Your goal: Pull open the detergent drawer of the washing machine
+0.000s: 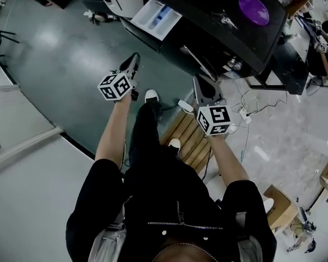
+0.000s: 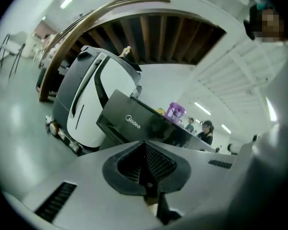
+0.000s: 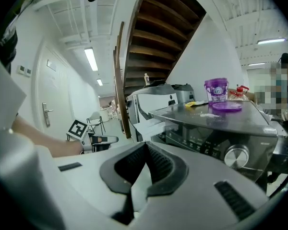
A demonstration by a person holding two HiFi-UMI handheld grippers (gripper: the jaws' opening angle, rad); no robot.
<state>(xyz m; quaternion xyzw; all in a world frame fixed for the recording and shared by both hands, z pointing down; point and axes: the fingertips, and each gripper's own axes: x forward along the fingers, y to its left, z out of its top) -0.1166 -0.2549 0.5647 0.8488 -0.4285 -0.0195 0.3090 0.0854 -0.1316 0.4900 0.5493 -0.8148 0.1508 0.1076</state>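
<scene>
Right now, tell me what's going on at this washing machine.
A person stands in front of the black washing machine with a gripper in each hand. The white detergent drawer already sticks out of the machine's front. The left gripper and the right gripper are both shut on nothing and held clear of the machine, touching neither it nor the drawer. A purple lid lies on top.

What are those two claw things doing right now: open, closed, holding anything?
Left gripper: closed, holding nothing.
Right gripper: closed, holding nothing.
</scene>
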